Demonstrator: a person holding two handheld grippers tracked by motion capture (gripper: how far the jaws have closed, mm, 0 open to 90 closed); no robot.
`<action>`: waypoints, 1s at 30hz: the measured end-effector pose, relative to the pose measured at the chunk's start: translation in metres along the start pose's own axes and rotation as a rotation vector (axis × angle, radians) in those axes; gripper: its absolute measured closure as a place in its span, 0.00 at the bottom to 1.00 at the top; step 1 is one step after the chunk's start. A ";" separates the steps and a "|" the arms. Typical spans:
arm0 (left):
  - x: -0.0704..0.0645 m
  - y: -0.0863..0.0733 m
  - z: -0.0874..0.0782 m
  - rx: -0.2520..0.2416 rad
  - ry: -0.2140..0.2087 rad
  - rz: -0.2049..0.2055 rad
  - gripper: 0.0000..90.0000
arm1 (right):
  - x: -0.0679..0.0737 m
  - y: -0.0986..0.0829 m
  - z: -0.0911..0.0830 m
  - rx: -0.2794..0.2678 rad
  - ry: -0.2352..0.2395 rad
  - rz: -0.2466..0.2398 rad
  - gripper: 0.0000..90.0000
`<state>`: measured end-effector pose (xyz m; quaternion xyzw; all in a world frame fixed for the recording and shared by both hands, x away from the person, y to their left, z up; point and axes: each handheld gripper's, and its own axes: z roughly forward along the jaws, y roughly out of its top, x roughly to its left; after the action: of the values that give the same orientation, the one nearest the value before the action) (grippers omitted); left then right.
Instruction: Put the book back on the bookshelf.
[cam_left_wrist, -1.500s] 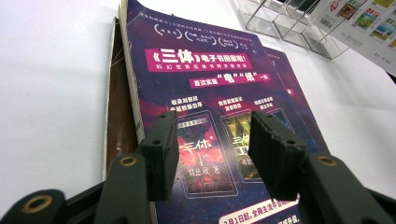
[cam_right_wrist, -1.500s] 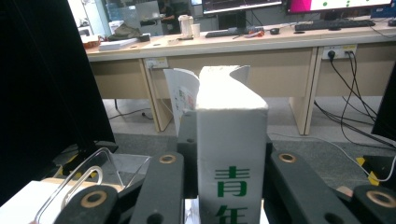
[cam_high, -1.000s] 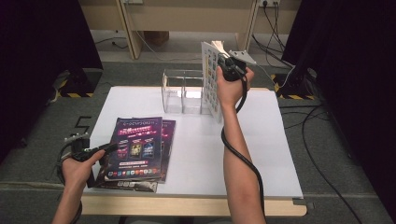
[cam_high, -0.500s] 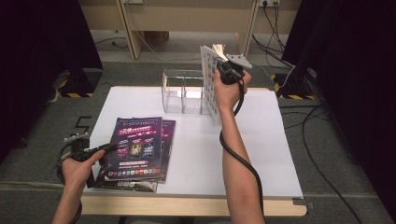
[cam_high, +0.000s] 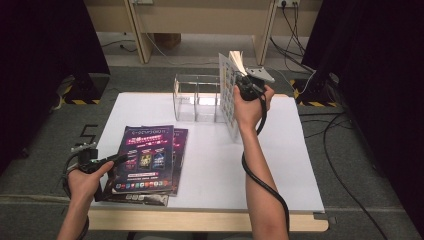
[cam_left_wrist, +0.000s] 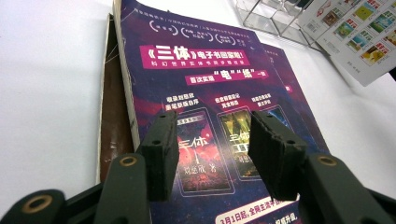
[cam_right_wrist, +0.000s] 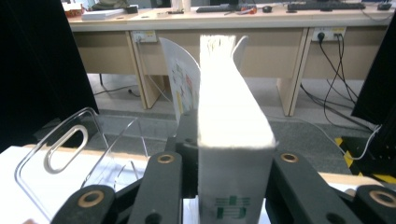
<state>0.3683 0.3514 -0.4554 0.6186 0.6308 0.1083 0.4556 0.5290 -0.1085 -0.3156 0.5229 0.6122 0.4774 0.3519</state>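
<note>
- Nearest, at the table's front left, the left gripper (cam_high: 116, 159) is held low at the edge of the purple magazine (cam_high: 145, 159); its jaws are seen spread, with nothing between them.
- That magazine lies flat on top of a small stack (cam_high: 150, 192) on the white table (cam_high: 300, 165), so at least these are judged still to be filed.
- Farther back, the right gripper (cam_high: 239, 80) is clamped on the spine of a white magazine (cam_high: 229, 97), held upright and just right of the clear rack (cam_high: 196, 97).
- The rack's compartments appear empty; the insertion is judged not yet done.
</note>
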 end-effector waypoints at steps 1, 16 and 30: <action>0.000 0.000 0.000 0.001 -0.001 0.000 0.58 | -0.001 -0.001 -0.002 0.009 0.004 0.005 0.81; -0.003 0.000 0.000 -0.003 -0.006 0.005 0.57 | -0.001 -0.015 -0.025 0.036 0.007 0.004 0.78; -0.003 0.000 0.000 -0.003 -0.006 0.004 0.57 | 0.001 -0.014 -0.028 0.038 0.011 -0.006 0.71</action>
<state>0.3675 0.3488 -0.4538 0.6195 0.6281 0.1087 0.4582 0.4982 -0.1140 -0.3207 0.5248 0.6249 0.4675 0.3399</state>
